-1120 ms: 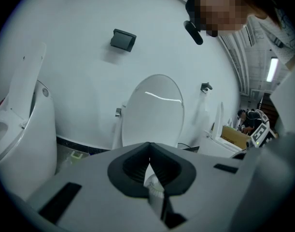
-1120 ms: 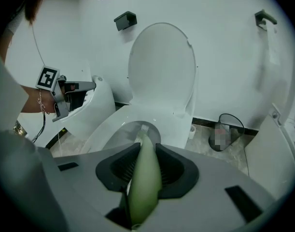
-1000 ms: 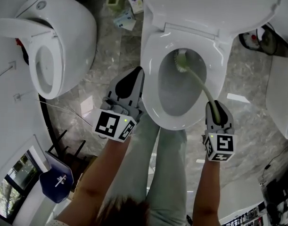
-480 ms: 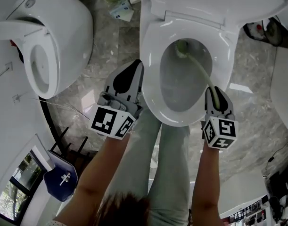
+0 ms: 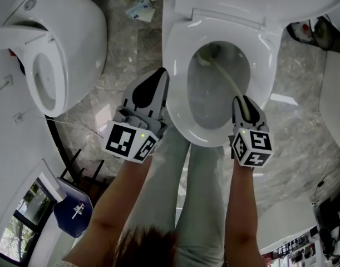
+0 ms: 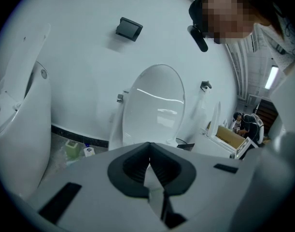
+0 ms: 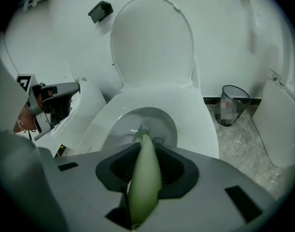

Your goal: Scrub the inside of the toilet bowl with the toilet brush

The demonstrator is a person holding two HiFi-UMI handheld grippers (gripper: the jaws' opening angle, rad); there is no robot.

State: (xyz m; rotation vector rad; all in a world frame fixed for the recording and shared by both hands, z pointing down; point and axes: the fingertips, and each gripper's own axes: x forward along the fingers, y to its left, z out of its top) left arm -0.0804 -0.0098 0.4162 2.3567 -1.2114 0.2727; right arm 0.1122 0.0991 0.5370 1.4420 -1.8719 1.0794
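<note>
The white toilet (image 5: 177, 65) stands open in the head view, lid (image 7: 152, 42) raised against the wall. My right gripper (image 5: 243, 101) hangs over the bowl's near right rim, shut on the pale green toilet brush handle (image 5: 232, 82). The handle slants down into the bowl, and the brush head (image 5: 205, 55) rests at the far left inside wall. In the right gripper view the handle (image 7: 145, 178) runs out between the jaws to the bristles (image 7: 143, 129). My left gripper (image 5: 158, 80) is shut and holds nothing, just left of the seat's outer edge.
A second white toilet (image 5: 75, 32) stands to the left, with bottles and a small box (image 5: 141, 5) on the marble floor between them. A dark waste bin (image 7: 232, 105) sits right of the toilet. The person's legs (image 5: 195, 171) are at the bowl's front.
The right gripper has shifted slightly left and towards the bowl, and the brush head has slid to the far left of the bowl. The left gripper stays beside the rim.
</note>
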